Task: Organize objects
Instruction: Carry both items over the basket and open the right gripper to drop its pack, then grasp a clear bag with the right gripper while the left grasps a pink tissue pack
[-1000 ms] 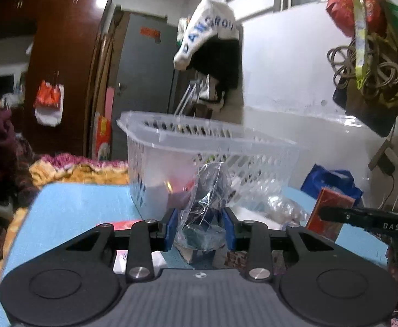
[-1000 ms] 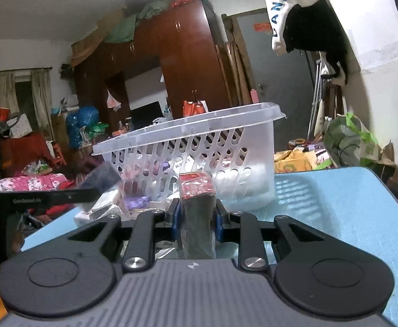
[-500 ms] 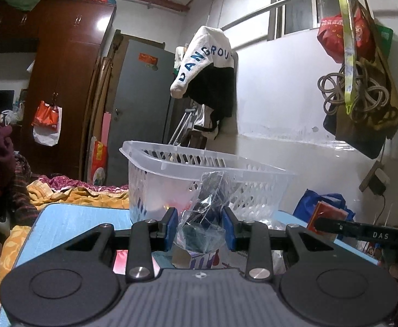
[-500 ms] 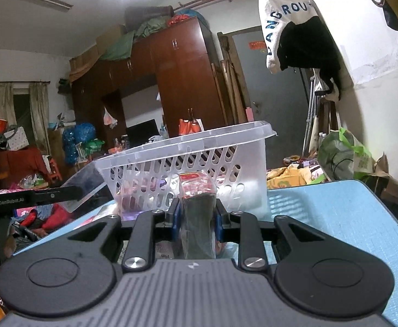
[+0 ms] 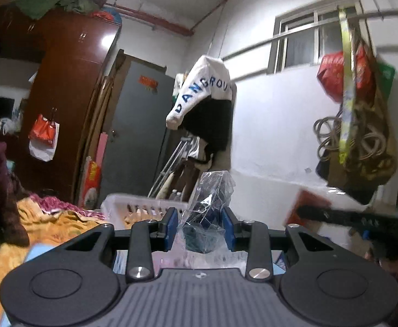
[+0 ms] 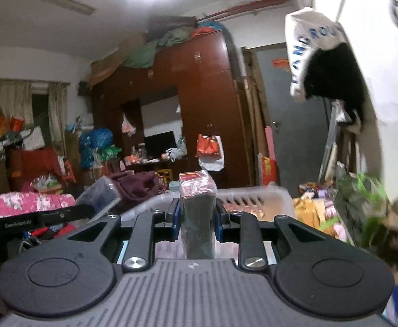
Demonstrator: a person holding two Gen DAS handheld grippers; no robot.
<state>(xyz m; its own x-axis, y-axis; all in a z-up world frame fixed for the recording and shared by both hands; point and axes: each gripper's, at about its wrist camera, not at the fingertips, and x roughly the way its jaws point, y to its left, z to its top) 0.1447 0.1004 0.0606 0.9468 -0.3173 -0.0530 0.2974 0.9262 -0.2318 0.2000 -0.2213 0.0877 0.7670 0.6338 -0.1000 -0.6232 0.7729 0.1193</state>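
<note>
While both loads are clear of the table, I hold each one level and high enough that the basket [image 5: 144, 207] rim sits below my fingers, which I judge is what a drop into it calls for. My left gripper [image 5: 201, 227] is clamped on a crinkled clear packet [image 5: 208, 215] with something dark inside; the blue pads press its sides and the loose top of the film stands up above them. My right gripper [image 6: 197, 219] is clamped on a dark box [image 6: 198, 218] with a red top, wrapped in film and held upright, its red end poking above the pads.

The basket lies just ahead of and below both grippers. In the left view its white slotted rim shows to the left of the packet. In the right view the rim runs behind the box on both sides. The other gripper shows at the edge of each view, so the two stand side by side, near each other and facing the basket. The views are blurred, so I cannot tell what the basket holds.
</note>
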